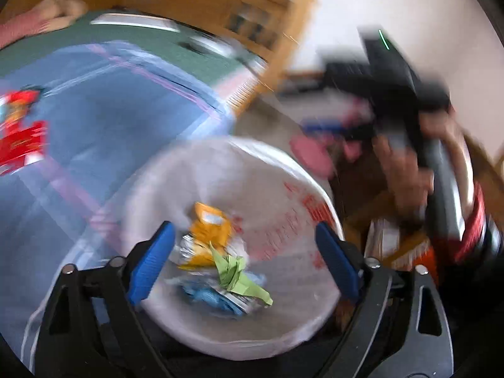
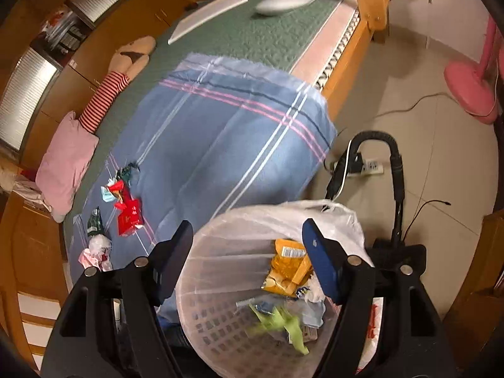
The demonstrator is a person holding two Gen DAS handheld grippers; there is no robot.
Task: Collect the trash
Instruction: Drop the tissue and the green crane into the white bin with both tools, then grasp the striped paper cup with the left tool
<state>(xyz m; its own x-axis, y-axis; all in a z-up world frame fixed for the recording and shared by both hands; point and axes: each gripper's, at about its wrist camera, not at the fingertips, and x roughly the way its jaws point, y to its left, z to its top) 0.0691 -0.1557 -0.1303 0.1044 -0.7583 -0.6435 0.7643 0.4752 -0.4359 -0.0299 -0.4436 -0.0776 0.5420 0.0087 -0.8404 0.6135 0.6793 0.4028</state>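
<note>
- While both claws hang over the bin, the left gripper [image 1: 244,261] has its blue fingers [image 1: 151,263] spread wide with nothing between them.
- Its view is smeared with blur, so fine detail is hard to read.
- Below it sits the white bin [image 1: 302,189], lined with a thin plastic bag, holding an orange snack wrapper [image 1: 211,230], a green folded paper [image 1: 239,275] and some blue and silver scraps.
- At 3 o'clock in that view, a bare hand [image 1: 406,170] grips the other tool's black handle.
- The right gripper [image 2: 249,261] is also spread wide and empty, its fingers [image 2: 324,264] straddling the rim of the bin [image 2: 208,324].
- Inside, the same orange wrapper [image 2: 286,267] lies toward 1 o'clock and the green paper [image 2: 283,324] toward 5 o'clock.
- On the bed, a blue checked sheet [image 2: 226,138] lies on a green mattress cover [image 2: 239,37].
- Uncollected trash lies on the sheet at 9 o'clock from the bin: red wrappers [image 2: 127,209], a dark green packet [image 2: 94,223], and crumpled white paper [image 2: 99,247].
- A pink pillow [image 2: 66,170] lies further out at 9 o'clock.
- A pink fan base [image 2: 469,91] stands on the tiled floor at 2 o'clock.
</note>
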